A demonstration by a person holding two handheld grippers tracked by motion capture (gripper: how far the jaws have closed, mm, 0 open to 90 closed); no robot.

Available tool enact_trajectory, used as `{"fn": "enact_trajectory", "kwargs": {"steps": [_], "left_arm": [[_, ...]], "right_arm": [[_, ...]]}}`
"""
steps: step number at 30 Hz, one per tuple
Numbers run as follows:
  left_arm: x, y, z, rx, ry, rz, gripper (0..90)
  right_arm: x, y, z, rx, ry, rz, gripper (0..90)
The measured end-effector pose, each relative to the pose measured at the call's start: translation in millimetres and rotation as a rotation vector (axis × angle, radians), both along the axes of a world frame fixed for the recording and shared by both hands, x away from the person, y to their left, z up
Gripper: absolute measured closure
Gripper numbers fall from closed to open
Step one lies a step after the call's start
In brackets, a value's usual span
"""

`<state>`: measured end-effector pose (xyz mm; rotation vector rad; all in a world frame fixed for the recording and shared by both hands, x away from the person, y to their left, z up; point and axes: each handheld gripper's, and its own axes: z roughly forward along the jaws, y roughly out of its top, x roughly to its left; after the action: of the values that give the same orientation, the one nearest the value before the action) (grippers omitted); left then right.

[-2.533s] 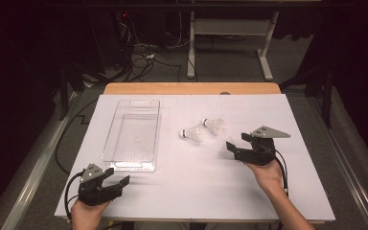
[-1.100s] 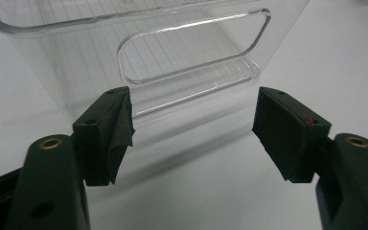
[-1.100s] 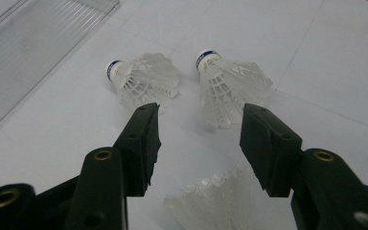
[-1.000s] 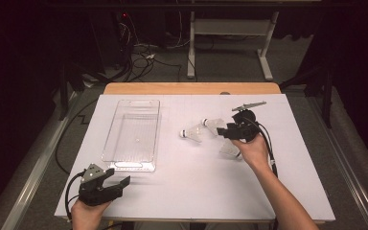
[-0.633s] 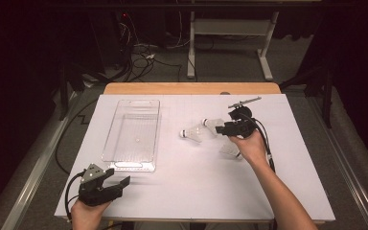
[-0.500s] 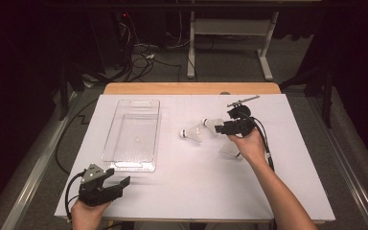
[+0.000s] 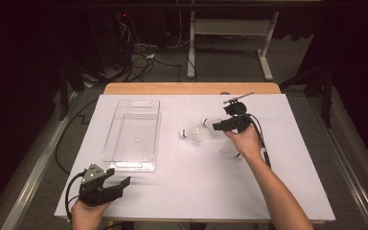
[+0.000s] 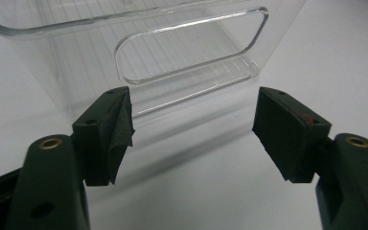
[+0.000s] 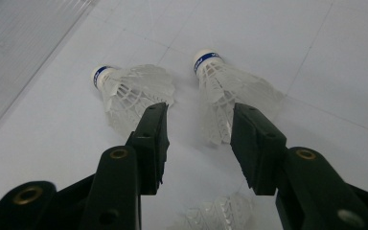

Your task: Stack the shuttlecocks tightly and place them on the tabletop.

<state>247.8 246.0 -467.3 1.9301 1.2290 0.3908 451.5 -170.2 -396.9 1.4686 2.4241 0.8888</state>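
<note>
High view: my right tongs [image 7: 216, 126] sit over the two shuttlecocks at mid-table [image 7: 287, 191]; my hand covers part of a third shuttlecock [image 7: 230, 149].
Right tongs: jaws part open and just been closing; the right-hand shuttlecock [image 9: 230, 93] has its skirt edge between them, and I cannot tell if the pads touch it.
Left-hand shuttlecock [image 9: 129, 91]: outside the jaws, just beside one.
Third shuttlecock, right gripper view: cut off at the bottom edge.
Left tongs [image 8: 194, 127]: jaws wide apart, nothing between, facing the clear bin [image 8: 139, 43], whose top is cropped.
</note>
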Motion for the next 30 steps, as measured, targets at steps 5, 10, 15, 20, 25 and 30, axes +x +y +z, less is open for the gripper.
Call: {"fn": "enact_trajectory", "kwargs": {"steps": [5,10,15,20,25,30], "left_arm": [[0.0,0.3,0.0,-0.001,0.001,0.0,30.9],[0.0,0.2,0.0,-0.001,0.0,-0.001,30.9],[0.2,0.1,0.0,-0.002,0.001,0.0,30.9],[0.3,2.7,0.0,-0.014,0.002,0.009,30.8],[0.3,1.5,-0.1,-0.008,0.003,0.003,30.8],[0.6,2.0,-0.1,-0.01,0.005,0.002,30.8]], "right_arm": [[4.8,2.9,-4.4,-0.015,0.026,-0.007,59.7],[9.6,3.8,-7.3,-0.019,0.045,-0.011,60.4],[13.9,6.4,-8.2,-0.014,0.059,-0.019,61.1],[17.4,9.0,-10.9,-0.019,0.079,-0.027,61.6],[19.5,9.4,-13.9,-0.019,0.096,-0.036,62.6],[22.3,8.9,-15.4,-0.008,0.104,-0.044,63.3]]}}
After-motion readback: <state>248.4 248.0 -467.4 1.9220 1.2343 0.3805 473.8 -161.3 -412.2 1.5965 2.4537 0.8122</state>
